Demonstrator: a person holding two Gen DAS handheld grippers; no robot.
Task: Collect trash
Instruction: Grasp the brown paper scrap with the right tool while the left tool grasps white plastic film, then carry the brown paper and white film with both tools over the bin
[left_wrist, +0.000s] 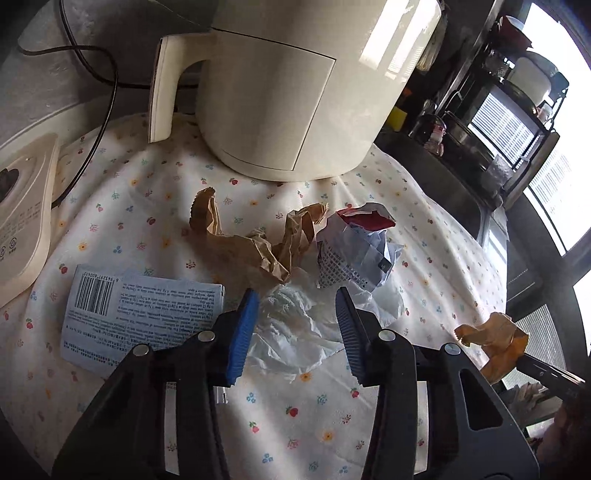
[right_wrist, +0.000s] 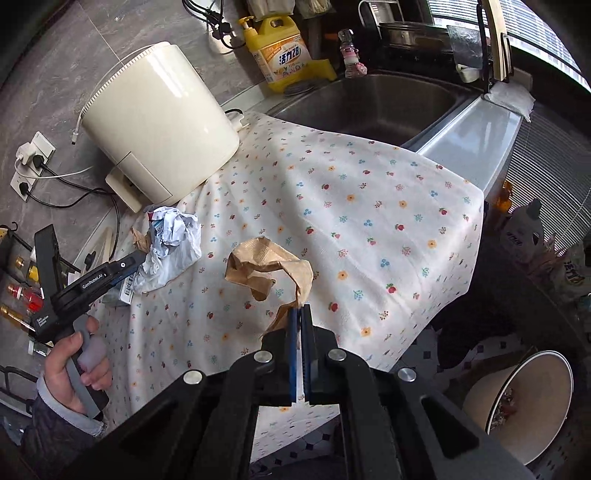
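Observation:
My left gripper (left_wrist: 297, 295) is open, its blue pads on either side of a crumpled white tissue (left_wrist: 295, 325) on the floral cloth (left_wrist: 295, 406). Beyond it lie a crumpled brown paper (left_wrist: 258, 243), a crumpled printed wrapper with a red patch (left_wrist: 354, 251) and a flat barcode card (left_wrist: 140, 314). My right gripper (right_wrist: 300, 308) is shut on a second crumpled brown paper (right_wrist: 266, 266), held just above the cloth (right_wrist: 369, 221); that paper also shows in the left wrist view (left_wrist: 495, 339). The left gripper shows in the right wrist view (right_wrist: 138, 258) at the wrapper pile (right_wrist: 173, 236).
A cream kettle (left_wrist: 288, 92) stands at the back of the cloth, with a cream base (left_wrist: 22, 214) and cables to its left. A steel sink (right_wrist: 369, 103) and a yellow detergent bottle (right_wrist: 280, 55) lie behind. A white bin (right_wrist: 524, 402) stands on the floor at lower right.

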